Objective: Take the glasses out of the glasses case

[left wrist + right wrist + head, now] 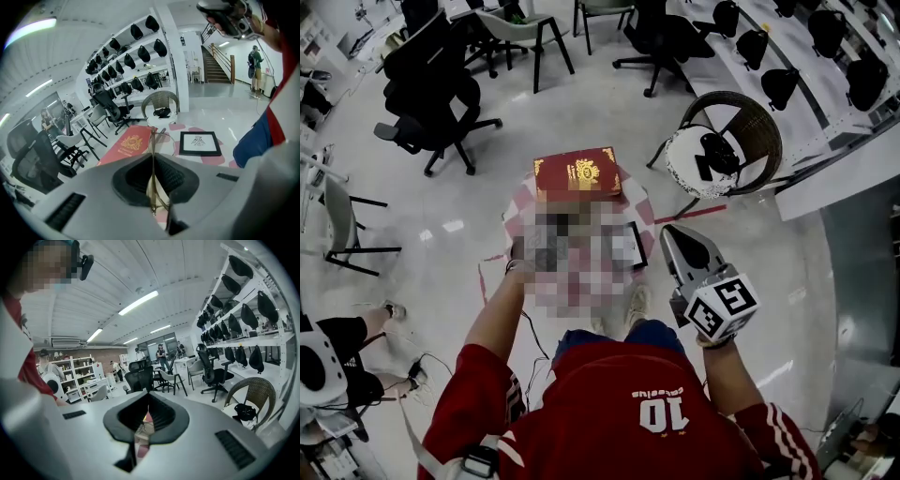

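Note:
In the left gripper view my left gripper (152, 158) is shut on thin gold-framed glasses (152, 140), seen edge-on between the pads and sticking out past the tips, above the table. A flat red case with a gold emblem (129, 145) lies on the pink-and-white table (190, 128) below; in the head view the red case (577, 173) sits at the table's far edge. There my left forearm reaches to the table and a mosaic patch hides its gripper. My right gripper (677, 234) hangs at the table's right, jaws together, holding nothing.
A black-framed picture (200, 143) lies on the table right of the case. A wicker chair (727, 141) with dark things on its seat stands beyond the table to the right. Black office chairs (431, 94) stand at far left, shelves of black seat parts (787, 56) at right.

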The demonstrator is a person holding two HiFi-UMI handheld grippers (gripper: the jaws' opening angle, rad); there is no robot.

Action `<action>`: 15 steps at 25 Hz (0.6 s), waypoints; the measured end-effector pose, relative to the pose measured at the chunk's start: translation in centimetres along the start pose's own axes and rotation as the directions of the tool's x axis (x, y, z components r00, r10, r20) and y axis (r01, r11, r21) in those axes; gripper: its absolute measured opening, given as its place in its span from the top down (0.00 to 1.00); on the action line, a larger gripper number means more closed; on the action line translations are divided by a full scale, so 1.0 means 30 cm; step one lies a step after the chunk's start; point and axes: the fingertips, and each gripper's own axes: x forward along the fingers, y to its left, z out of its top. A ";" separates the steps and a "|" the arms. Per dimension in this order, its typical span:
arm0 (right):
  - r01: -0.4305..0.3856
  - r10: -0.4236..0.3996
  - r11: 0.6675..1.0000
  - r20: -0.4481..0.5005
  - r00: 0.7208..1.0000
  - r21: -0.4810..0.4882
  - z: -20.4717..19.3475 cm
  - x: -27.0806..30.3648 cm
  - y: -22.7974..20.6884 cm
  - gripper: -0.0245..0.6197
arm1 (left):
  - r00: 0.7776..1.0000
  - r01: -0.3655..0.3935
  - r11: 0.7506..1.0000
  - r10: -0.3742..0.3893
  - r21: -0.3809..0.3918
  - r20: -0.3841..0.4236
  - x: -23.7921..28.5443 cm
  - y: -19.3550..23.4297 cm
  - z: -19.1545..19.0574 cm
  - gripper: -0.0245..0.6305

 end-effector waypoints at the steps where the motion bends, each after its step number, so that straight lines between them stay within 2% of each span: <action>1: -0.004 0.004 1.000 0.001 1.000 -0.004 0.001 -0.001 0.007 0.94 | 1.000 -0.008 1.000 0.008 -0.014 0.018 -0.025 0.004 0.014 0.93; 8: -0.021 0.021 1.000 0.026 0.999 -0.010 0.013 -0.031 0.061 0.94 | 0.985 -0.031 0.985 0.059 -0.171 0.163 -0.235 -0.006 0.112 0.93; 11: -0.018 0.018 1.000 0.039 0.999 -0.018 0.022 -0.057 0.083 0.94 | 0.968 -0.006 0.969 0.067 -0.246 0.242 -0.326 -0.032 0.164 0.93; 15: -0.023 0.025 0.999 0.053 0.998 -0.026 0.039 -0.080 0.119 0.94 | 0.935 0.046 0.933 0.086 -0.358 0.344 -0.461 -0.052 0.242 0.93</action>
